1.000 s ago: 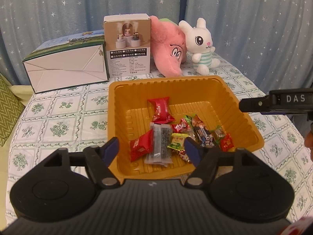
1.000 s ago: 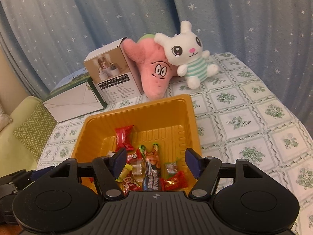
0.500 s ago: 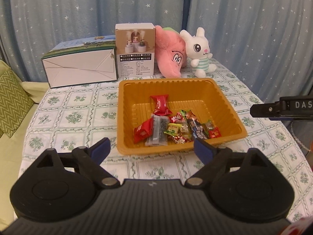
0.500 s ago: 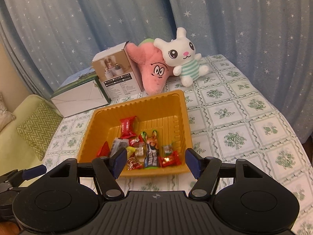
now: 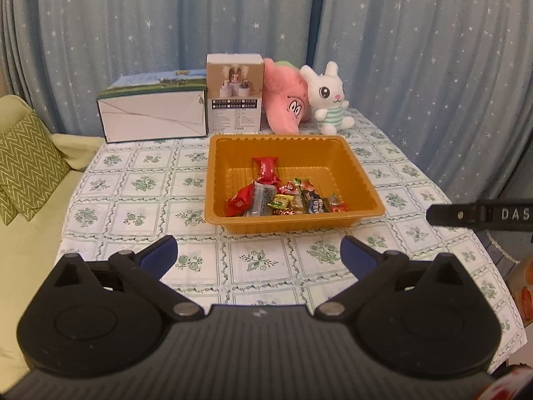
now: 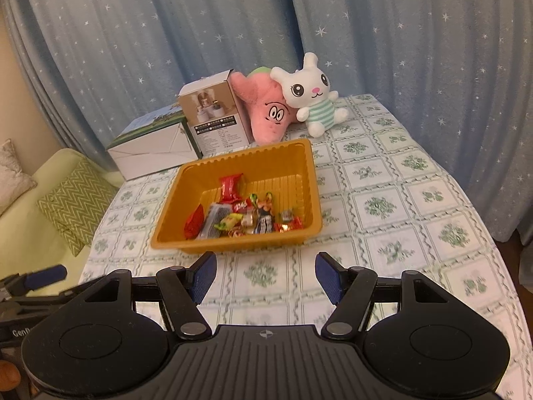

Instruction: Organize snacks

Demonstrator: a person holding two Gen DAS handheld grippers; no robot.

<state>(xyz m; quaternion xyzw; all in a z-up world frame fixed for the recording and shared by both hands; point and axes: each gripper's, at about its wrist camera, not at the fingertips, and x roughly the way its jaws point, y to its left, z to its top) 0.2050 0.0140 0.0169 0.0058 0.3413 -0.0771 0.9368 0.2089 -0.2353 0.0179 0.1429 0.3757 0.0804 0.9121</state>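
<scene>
Two grippers are what we hold, one per hand, and both carry nothing. From the left wrist view, going left to right: one green zigzag cushion (image 5: 25,163) at the left edge, one long white-and-green carton (image 5: 153,111) in the upper left, one upright product box (image 5: 234,96) just beside it, one pink plush (image 5: 285,103) touching that box, and one white rabbit plush (image 5: 328,98) leaning on the pink one. Below them, at frame centre, sits one orange tray (image 5: 361,180) on the floral tablecloth (image 5: 140,206).

All the snacks (image 5: 286,200) we can see lie inside the tray, bunched against its near wall; we count three larger red packets, one clear grey-striped packet and a cluster of small wrapped candies too tangled to number. Our left gripper (image 5: 258,255) hangs at the bottom of the frame, its blue pads spread wide, well short of the tray. Our right gripper (image 6: 265,275) likewise stands wide apart near the tray's front edge, touching nothing.
</scene>
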